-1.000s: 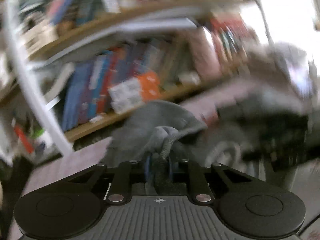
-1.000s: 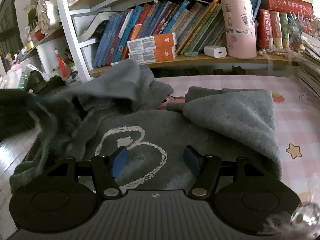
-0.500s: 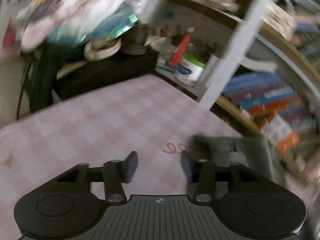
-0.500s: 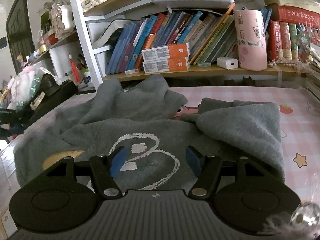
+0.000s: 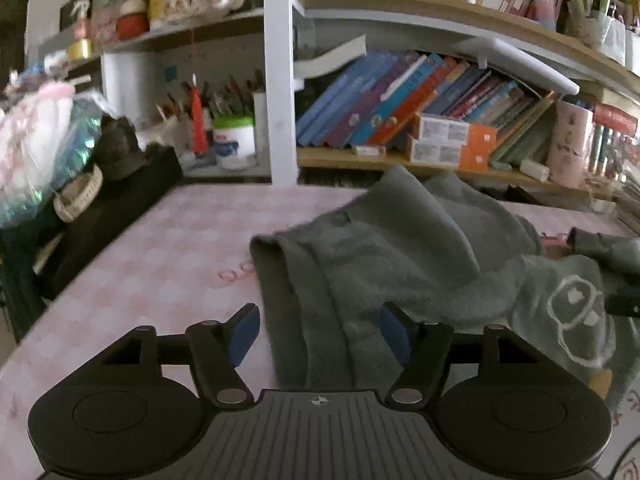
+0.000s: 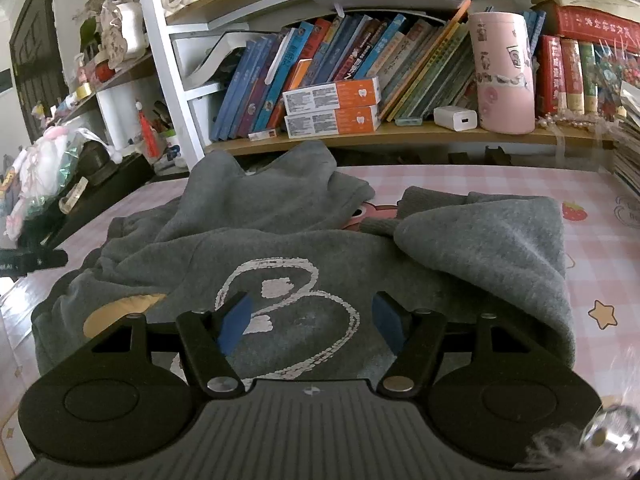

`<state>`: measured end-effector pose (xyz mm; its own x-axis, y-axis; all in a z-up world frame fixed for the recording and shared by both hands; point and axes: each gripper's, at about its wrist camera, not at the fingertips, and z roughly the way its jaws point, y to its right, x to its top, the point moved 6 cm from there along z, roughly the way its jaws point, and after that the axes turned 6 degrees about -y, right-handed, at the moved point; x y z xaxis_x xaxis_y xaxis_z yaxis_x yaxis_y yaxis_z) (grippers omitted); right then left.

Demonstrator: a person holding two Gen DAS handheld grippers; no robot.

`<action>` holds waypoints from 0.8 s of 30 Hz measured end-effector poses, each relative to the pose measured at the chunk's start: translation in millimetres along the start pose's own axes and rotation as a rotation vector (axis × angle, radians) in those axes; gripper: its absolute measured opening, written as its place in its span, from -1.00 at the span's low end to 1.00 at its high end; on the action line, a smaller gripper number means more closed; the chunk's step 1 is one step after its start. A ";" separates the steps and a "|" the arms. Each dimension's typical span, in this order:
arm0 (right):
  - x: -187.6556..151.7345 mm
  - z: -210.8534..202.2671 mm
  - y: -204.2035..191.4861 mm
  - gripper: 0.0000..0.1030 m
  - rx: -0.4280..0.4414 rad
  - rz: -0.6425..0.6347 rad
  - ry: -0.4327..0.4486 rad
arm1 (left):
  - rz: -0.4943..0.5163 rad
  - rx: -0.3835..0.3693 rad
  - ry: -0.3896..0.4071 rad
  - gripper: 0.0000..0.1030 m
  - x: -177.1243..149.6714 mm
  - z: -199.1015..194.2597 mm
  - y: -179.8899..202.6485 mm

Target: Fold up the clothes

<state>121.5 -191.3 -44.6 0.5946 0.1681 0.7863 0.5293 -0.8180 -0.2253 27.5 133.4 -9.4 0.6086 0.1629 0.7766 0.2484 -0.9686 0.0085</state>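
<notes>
With my left gripper (image 5: 318,330), jaws just opened and empty, over the grey sweatshirt (image 5: 400,248) at centre frame, I should smooth this left edge flat before folding; my right gripper (image 6: 310,326) hovers open, empty.

Grey sweatshirt (image 6: 304,256) on pink-checked tablecloth (image 6: 472,180).

Soft cloth, matt plastic and glossy paper

I saw the grey sweatshirt (image 6: 304,256) as thick, fuzzy fleece with a chalky white print, lying on a surface (image 6: 500,184) whose pink checked cover looked smooth and faintly shiny. My right gripper (image 6: 310,322) and left gripper (image 5: 320,330) were matt black plastic with blue rubbery pads (image 6: 234,322). The shelf (image 6: 400,136) looked like pale wood, its books (image 6: 320,60) glossy-spined.
</notes>
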 end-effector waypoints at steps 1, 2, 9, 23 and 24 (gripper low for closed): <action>0.0 -0.1 -0.4 0.27 0.001 -0.002 0.001 | -0.007 0.000 -0.014 0.31 -2.4 2.6 -1.7; 0.2 -0.1 -0.5 0.27 0.000 -0.002 0.001 | -0.011 0.002 -0.029 0.31 -4.6 6.0 -3.2; -0.9 1.5 0.3 0.27 0.000 -0.002 -0.005 | -0.028 -0.005 -0.104 0.31 -18.8 28.8 -1.4; 2.4 -6.1 -1.4 0.27 0.016 -0.006 0.032 | 0.074 0.235 -0.129 -0.20 -13.5 29.5 -66.7; 1.9 -6.2 -4.0 0.26 0.030 -0.014 0.029 | 0.064 0.274 -0.130 -0.19 -12.5 31.8 -78.6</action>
<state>116.8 -191.2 -38.7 0.5689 0.1630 0.8061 0.5557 -0.7987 -0.2308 24.3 213.4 -39.8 0.7165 0.1426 0.6829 0.3892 -0.8941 -0.2217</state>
